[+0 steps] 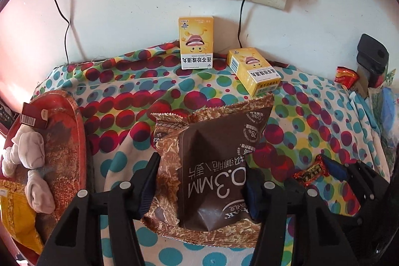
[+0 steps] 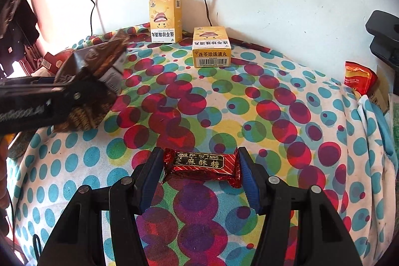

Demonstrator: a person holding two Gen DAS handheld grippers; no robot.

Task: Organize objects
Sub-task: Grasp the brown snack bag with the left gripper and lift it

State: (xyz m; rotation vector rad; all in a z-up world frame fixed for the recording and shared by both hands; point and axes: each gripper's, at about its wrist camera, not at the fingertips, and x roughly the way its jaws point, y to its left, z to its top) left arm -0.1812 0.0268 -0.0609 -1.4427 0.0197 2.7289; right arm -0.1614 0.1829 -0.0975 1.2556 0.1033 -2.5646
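Glossy foil snack bag, matt cardboard boxes, printed cotton cloth

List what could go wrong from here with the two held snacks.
1. The left gripper holds the brown snack bag by its soft sides; the crinkly pack may slip or its contents get crushed.
2. The right gripper pinches the red candy by its wrapper ends, which may slide free.
3. The tray already holds socks, so space looks tight.

Dotted cloth: two yellow boxes near wall.
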